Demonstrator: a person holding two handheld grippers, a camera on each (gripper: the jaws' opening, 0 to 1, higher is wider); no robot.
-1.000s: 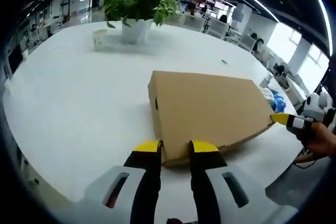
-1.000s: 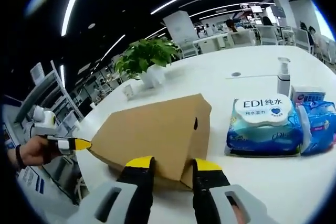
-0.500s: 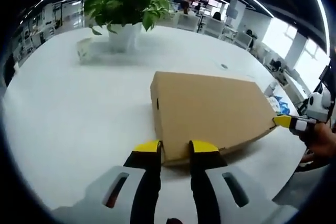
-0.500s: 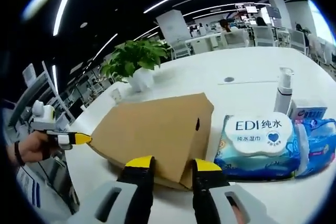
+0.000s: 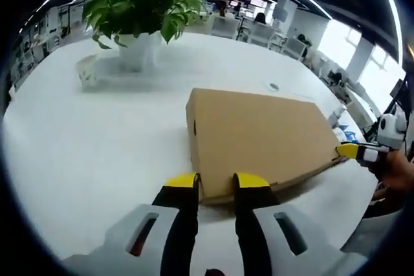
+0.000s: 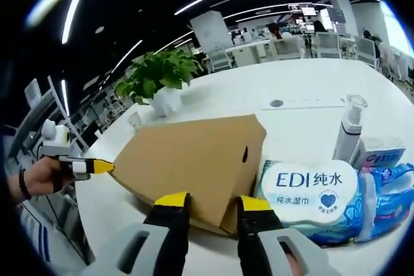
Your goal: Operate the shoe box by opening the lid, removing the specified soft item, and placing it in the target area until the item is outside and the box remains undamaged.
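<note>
Two tools are set at opposite corners of the shoe box [image 5: 259,137], which lies flat on the white surface [image 5: 97,134] with its lid down. The left tool [image 5: 217,181] has its yellow-tipped jaws parted either side of the near corner, touching or just short of the cardboard; it is not clenched on anything I can make out. The right tool [image 6: 207,201] stands the same way at its own corner, jaws apart astride the edge. This looks like the opening step, not yet done: the soft item is presumably inside, unseen. The next move calls for catching the lid's edge and lifting evenly at both ends, gently, so the cardboard does not crease or tear. Just beside the box sits a pack of wet wipes [image 6: 310,192], with a pump bottle [image 6: 348,130] behind. A potted plant [image 5: 139,14] stands further back, in an open office with strip lights overhead.
</note>
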